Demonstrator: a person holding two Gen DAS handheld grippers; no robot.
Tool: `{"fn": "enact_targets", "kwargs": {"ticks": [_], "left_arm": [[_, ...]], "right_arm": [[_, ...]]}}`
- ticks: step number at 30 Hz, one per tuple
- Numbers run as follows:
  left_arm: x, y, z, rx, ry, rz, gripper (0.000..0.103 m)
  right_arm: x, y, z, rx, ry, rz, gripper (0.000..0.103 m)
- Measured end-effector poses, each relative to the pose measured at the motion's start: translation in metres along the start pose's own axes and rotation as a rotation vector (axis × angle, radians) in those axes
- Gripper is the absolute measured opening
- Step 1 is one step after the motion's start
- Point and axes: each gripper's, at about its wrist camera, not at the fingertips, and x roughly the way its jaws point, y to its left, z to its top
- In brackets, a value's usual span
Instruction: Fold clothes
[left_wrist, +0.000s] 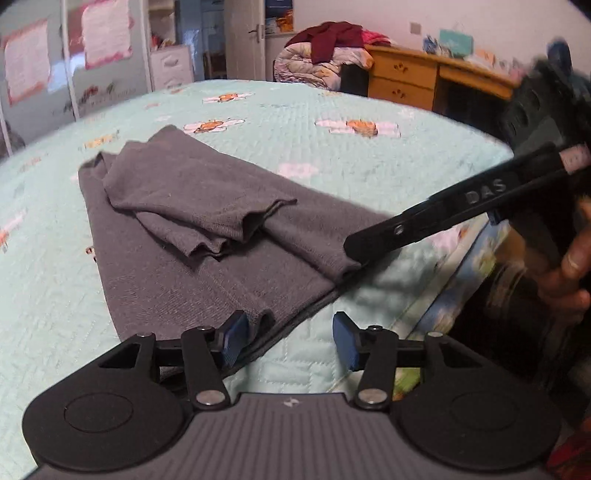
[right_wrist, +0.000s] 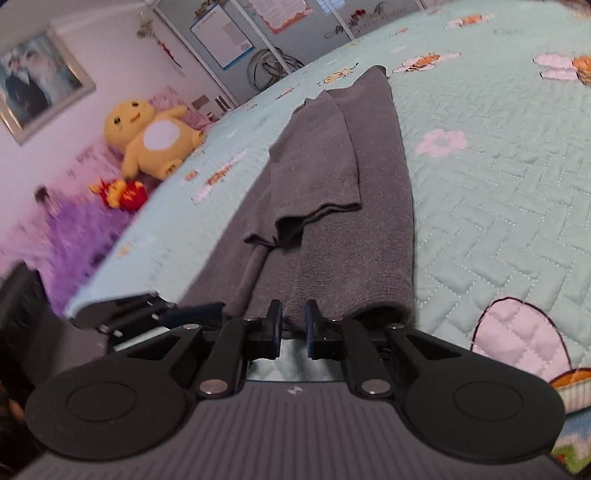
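A grey garment (left_wrist: 207, 229), folded into a long strip with its sleeves laid on top, lies on the mint quilted bedspread (left_wrist: 369, 166) near the bed's edge. The left gripper (left_wrist: 290, 341) hovers at the strip's near end with its jaws wide, the left pad over the cloth's corner and the right pad over bare quilt. The right gripper (right_wrist: 293, 325) sits at the same end, jaws narrow with a small gap showing; whether they pinch the hem I cannot tell. Ahead of the jaws the quilt is open; a yellow plush toy (right_wrist: 151, 138) rests beyond the far edge.
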Motion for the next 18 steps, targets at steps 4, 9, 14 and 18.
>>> {"fn": "enact_targets", "kwargs": {"ticks": [4, 9, 14, 18], "left_arm": [[-0.018, 0.008, 0.021, -0.067, -0.096, -0.080, 0.053], [-0.016, 0.035, 0.049, -0.206, -0.145, -0.107, 0.053], [0.026, 0.093, 0.080, -0.410, -0.144, -0.097, 0.003], [0.054, 0.128, 0.101, -0.507, -0.169, -0.081, 0.003]], "right_arm": [[0.003, -0.009, 0.027, 0.053, -0.017, 0.064, 0.015], [0.007, -0.020, 0.061, 0.119, -0.038, 0.145, 0.017], [0.021, -0.031, 0.099, 0.172, -0.047, 0.199, 0.016], [0.059, -0.035, 0.140, 0.164, -0.031, 0.210, 0.016]]}}
